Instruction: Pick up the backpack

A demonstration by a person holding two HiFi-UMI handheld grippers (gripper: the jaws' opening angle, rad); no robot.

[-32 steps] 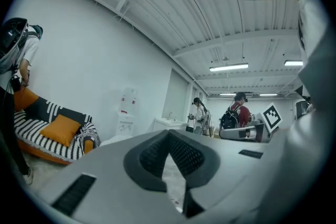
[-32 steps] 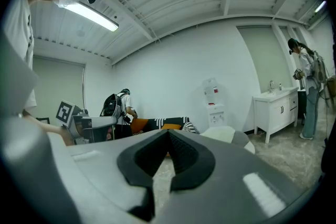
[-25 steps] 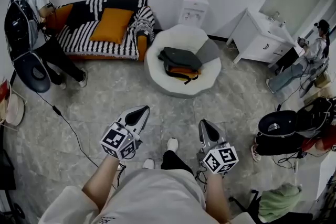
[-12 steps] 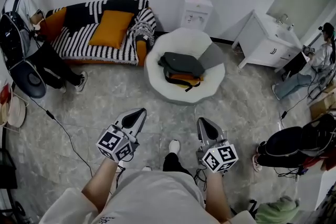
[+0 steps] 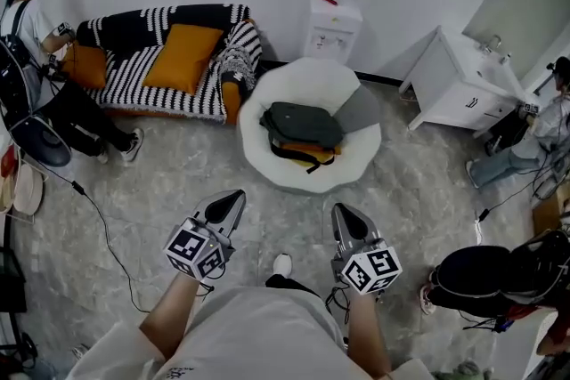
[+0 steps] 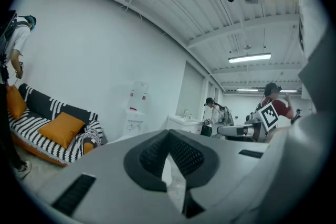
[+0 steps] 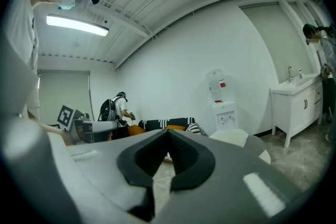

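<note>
Grey marbled floor tiles (image 5: 134, 218) are spread across a white-walled room. At the far left edge a person in a white top (image 5: 20, 18) is seen beside a black-and-white striped sofa (image 5: 151, 80), on which an orange square cushion (image 5: 183, 58) is laid.

Lower down, the grey left hand-held gripper (image 5: 227, 205) is held above the floor and pointed toward the middle of the room. In the left gripper view its jaws are seen pressed together, with nothing caught between them (image 6: 168, 160).

Against the back wall a white water dispenser (image 5: 334, 22) is stood, a clear bottle on top. Just in front of it a white round padded chair (image 5: 258, 147) is placed, and the dark grey backpack with orange trim (image 5: 303, 122) is laid flat on its seat, well apart from both hand-held grippers.

The grey right hand-held gripper (image 5: 347, 222) is held level with the left one and aimed the same way. Its jaws are likewise seen closed on nothing in the right gripper view (image 7: 168, 157).

Further right a white washstand cabinet (image 5: 454, 84) is set against the wall, a second person (image 5: 534, 129) is seen at the right edge, and a black round chair (image 5: 481, 276) is placed at the lower right.
</note>
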